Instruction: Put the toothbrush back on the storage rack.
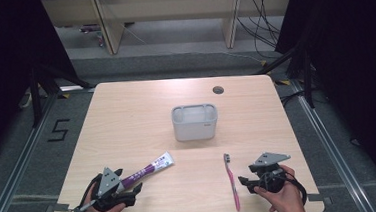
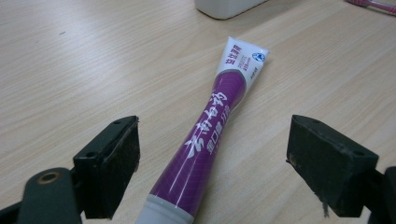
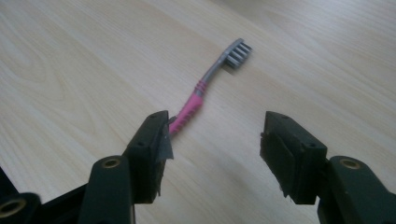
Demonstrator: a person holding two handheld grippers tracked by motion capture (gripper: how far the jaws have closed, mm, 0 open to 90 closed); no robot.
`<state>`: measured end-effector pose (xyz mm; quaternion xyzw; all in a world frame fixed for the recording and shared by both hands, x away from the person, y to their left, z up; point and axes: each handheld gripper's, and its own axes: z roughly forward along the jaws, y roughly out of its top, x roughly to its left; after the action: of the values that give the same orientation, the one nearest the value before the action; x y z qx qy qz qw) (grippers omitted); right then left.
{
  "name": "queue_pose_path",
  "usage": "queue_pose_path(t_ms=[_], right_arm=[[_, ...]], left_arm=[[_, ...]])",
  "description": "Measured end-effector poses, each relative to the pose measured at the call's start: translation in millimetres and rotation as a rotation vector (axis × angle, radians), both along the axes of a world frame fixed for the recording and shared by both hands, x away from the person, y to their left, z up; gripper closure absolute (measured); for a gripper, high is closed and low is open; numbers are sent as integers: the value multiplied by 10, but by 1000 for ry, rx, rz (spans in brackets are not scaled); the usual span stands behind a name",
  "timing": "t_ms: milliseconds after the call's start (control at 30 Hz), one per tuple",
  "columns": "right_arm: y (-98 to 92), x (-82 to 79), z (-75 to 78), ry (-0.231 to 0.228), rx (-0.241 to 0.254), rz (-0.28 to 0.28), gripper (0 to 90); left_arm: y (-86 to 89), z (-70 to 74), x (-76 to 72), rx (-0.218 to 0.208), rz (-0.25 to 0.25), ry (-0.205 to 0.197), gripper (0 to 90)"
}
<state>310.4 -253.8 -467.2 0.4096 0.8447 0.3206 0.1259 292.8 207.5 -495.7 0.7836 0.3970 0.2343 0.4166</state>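
On the worktop (image 1: 126, 115), the left claw (image 2: 212, 158) stands apart astride the purple toothpaste tube (image 2: 210, 130), pads clear of it. Behind, mid-worktop, sits a grey compartmented holder (image 1: 194, 123); its contents cannot be made out. The pink toothbrush (image 3: 205, 93) lies flat, its handle passing behind one finger of the right claw (image 3: 215, 149), also apart.

Toothpaste tube (image 1: 148, 171) lies left of toothbrush (image 1: 230, 179), holder (image 1: 194, 121) behind.

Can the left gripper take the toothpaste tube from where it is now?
Probably yes. The left gripper is open, and the toothpaste tube lies on the table between its jaws, untouched, with nothing in the way.
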Motion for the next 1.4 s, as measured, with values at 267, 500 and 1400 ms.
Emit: queue_pose_path(t_ms=[267,500,1400], right_arm=[[168,85,-15,8,-36,48,471],[293,134,-48,77,-67,48,504],[456,328,-163,154,-160,96,648]], left_arm=[[-1,-1,0,8,2,0,170],[6,2,-3,5,3,0,170],[-4,9,-13,4,-3,-3,170]])
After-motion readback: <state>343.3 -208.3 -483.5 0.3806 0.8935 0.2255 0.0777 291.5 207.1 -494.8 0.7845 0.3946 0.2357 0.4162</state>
